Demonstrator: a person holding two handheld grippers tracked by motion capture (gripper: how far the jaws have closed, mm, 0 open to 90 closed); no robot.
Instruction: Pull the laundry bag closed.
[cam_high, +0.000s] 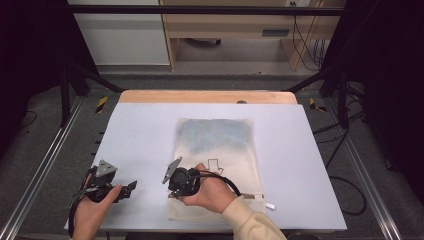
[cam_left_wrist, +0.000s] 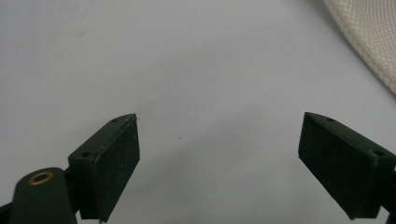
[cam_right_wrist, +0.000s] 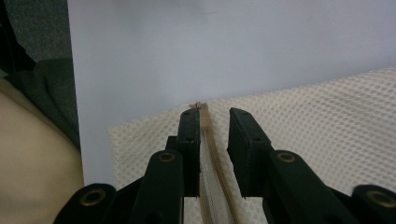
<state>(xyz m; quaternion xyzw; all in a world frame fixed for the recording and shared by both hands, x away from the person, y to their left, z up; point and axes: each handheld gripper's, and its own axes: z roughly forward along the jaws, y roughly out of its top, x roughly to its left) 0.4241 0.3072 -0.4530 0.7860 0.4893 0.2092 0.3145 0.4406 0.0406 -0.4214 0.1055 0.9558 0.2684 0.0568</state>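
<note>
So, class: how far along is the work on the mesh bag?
Done: the mesh bag lies flat. In hand: the right hand-held gripper straddles its zipper edge, one jaw not yet touching. Left: a full pinch; the left hand-held gripper waits open.

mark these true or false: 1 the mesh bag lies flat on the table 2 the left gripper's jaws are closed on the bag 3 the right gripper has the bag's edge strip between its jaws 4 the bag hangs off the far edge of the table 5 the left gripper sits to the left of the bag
1. True: the mesh bag lies flat on the table.
2. False: the left gripper stands wide open over bare table, with nothing between its jaws.
3. True: the tan edge strip runs up between the jaws of the right gripper.
4. False: the bag lies wholly on the table, nearer the person's side.
5. True: in the high view it sits left of the bag.
</note>
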